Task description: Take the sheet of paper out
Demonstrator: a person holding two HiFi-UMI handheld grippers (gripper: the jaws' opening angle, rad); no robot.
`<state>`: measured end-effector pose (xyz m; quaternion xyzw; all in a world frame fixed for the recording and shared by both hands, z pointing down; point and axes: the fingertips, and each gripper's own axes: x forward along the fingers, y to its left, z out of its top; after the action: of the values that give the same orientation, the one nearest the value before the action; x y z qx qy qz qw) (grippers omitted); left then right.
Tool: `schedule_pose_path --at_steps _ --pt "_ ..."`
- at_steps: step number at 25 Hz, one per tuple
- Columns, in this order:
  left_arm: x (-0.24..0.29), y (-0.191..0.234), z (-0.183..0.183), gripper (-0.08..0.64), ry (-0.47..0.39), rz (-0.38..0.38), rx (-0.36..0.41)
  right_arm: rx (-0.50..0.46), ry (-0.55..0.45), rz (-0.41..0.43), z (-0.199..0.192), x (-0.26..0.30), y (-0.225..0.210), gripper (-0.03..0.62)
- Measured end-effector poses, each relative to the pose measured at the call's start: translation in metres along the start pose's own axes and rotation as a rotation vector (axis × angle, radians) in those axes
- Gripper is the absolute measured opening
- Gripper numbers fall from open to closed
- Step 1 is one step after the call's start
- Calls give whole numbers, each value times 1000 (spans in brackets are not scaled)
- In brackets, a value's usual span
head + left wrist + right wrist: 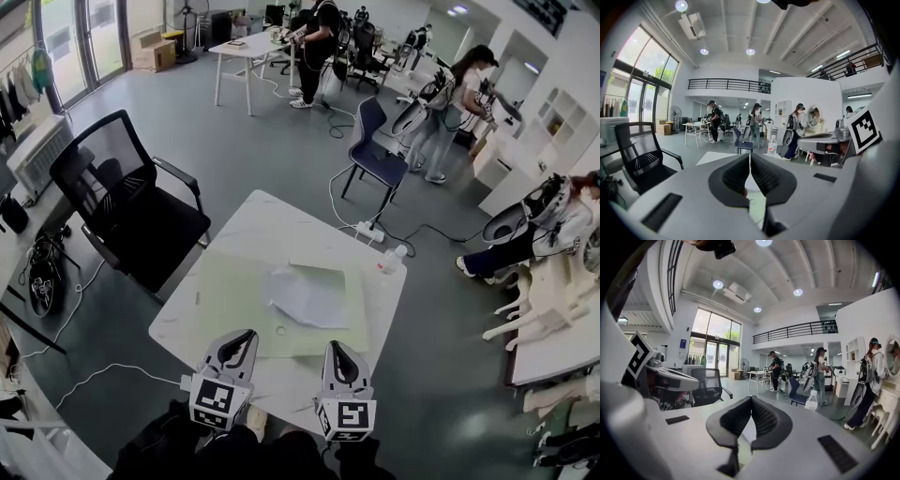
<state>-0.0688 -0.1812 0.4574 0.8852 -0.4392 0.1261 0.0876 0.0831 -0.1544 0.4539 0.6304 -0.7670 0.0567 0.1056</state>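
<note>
Paper (309,295) shows only as a sliver past closed left tongs (750,161).

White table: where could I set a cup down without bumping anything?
Bare spots: the far corner of the white table beyond the pale green mat, and the mat's left half, beside the crumpled white paper sheet. Crowded: the right edge, with the clear plastic bottle and white power strip.
</note>
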Motion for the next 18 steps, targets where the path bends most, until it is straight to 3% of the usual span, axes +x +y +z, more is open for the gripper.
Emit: schedule_pose_path --at_steps 8,18 --pt "22 20 -12 29 32 38 -41 0 47 47 -16 37 -1 17" --pt "60 38 -50 29 125 143 -114 14 146 188 -62 98 -4 17"
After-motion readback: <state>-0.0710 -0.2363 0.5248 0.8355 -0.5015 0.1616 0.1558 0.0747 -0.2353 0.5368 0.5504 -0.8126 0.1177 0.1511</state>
